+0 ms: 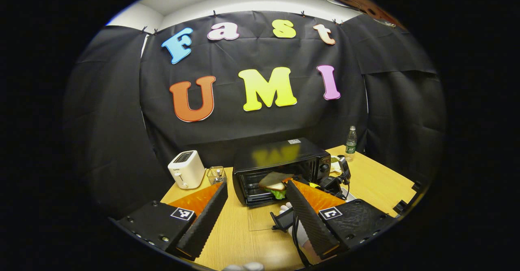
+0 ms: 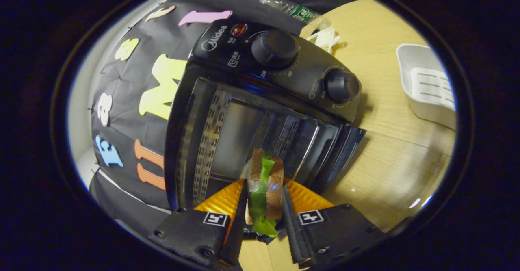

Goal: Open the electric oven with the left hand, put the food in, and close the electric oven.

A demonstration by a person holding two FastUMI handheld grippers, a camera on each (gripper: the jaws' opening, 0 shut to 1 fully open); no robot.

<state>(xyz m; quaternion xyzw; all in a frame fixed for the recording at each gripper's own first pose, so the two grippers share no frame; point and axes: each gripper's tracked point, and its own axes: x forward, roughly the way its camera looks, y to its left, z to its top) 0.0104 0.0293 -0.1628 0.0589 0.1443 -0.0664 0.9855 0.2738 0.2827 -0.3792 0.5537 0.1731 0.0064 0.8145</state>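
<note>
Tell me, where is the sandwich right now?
The sandwich is pinched between the right gripper fingers at the open mouth of the electric oven; the left gripper view shows it there too.

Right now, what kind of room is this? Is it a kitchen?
Probably a pretend kitchen set up in a booth. A black electric oven and a white toaster stand on a wooden table, with black cloth hung behind instead of real walls.
</note>
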